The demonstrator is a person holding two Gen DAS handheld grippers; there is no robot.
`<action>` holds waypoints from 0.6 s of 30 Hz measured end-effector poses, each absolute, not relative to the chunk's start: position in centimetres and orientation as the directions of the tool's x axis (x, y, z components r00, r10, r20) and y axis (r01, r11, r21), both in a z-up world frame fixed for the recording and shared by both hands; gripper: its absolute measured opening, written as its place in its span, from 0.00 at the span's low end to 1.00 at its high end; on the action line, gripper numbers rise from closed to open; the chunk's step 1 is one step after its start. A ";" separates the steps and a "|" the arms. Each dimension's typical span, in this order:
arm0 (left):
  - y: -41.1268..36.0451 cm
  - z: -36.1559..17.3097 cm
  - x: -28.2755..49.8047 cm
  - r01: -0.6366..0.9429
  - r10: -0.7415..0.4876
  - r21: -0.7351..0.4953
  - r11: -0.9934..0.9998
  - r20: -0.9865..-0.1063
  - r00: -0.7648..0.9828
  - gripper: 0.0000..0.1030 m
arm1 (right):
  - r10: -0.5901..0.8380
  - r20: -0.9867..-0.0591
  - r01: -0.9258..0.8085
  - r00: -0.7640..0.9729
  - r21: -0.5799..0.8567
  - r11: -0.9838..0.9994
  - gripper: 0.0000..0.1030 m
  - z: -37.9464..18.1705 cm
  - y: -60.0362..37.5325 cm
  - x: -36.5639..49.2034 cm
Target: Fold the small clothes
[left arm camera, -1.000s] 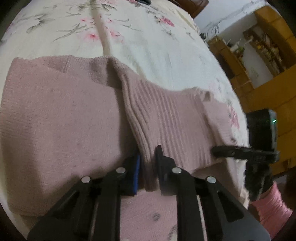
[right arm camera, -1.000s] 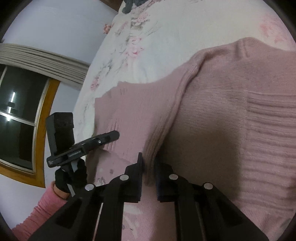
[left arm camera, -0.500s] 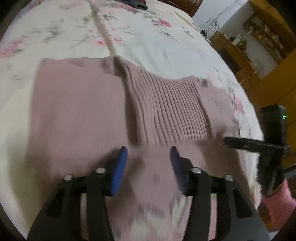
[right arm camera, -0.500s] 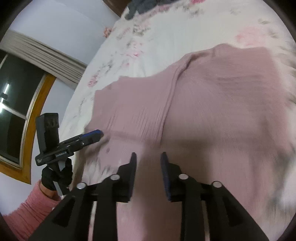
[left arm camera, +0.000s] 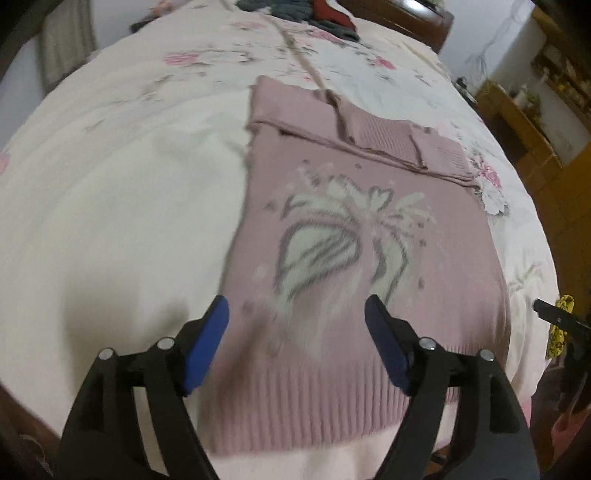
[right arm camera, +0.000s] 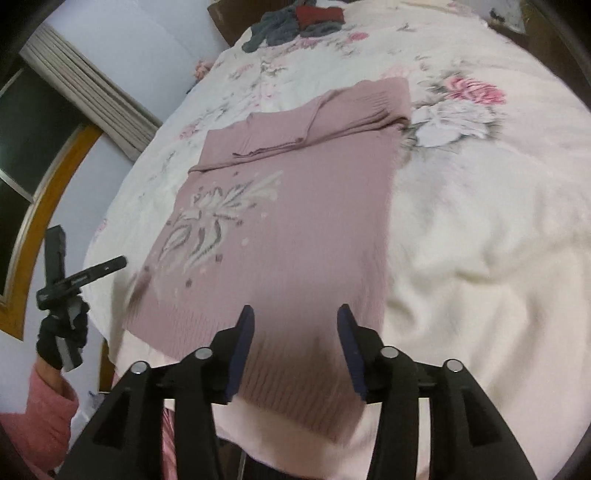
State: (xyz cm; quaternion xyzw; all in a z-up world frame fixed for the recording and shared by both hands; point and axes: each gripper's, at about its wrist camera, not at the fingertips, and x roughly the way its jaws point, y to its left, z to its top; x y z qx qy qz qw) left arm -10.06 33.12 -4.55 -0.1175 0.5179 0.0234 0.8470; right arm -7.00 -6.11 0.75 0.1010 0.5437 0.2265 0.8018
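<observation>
A dusty-pink knitted sweater [left arm camera: 354, 236] [right arm camera: 295, 206] with a white and grey flower design lies flat on the bed. Both sleeves are folded across its far end [left arm camera: 373, 129] [right arm camera: 332, 118]; its ribbed hem is nearest to me. My left gripper [left arm camera: 297, 328] hovers open above the hem with nothing between its blue pads. My right gripper [right arm camera: 295, 332] also hangs open over the hem's right part, empty. From the right wrist camera the left gripper [right arm camera: 74, 280] shows at the far left, held by a gloved hand in a pink sleeve.
The bed carries a cream floral bedspread [left arm camera: 110, 184] [right arm camera: 480, 221]. A pile of grey and red clothes [right arm camera: 295, 18] [left arm camera: 314, 14] lies at the far end. A window with curtain [right arm camera: 55, 129] is left; wooden furniture [left arm camera: 535, 122] stands right.
Both grippers let go of the folded sleeve edges, opened wide and pulled back toward the hem. The whole sweater with its flower design is now in view.
</observation>
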 end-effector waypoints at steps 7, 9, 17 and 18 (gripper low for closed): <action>34.5 -6.7 -14.0 -0.234 -0.077 -0.201 0.951 -0.889 0.451 0.76 | 0.450 -0.838 -0.197 0.309 0.407 0.892 0.49 -1.0 -7.5 -11.2; 34.8 -7.4 -14.5 -0.252 -0.004 -0.124 0.960 -0.904 0.428 0.76 | 0.447 -0.844 -0.164 0.297 0.416 0.894 0.49 -2.4 -8.0 -11.7; 36.5 -10.0 -16.0 -0.284 -0.035 -0.153 0.947 -0.924 0.381 0.77 | 0.441 -0.869 -0.096 0.226 0.430 0.898 0.51 -6.1 -9.3 -11.8; 36.7 -10.5 -16.1 -0.282 -0.065 -0.181 0.942 -0.924 0.376 0.77 | 0.446 -0.869 -0.096 0.216 0.436 0.895 0.51 -6.5 -9.2 -12.0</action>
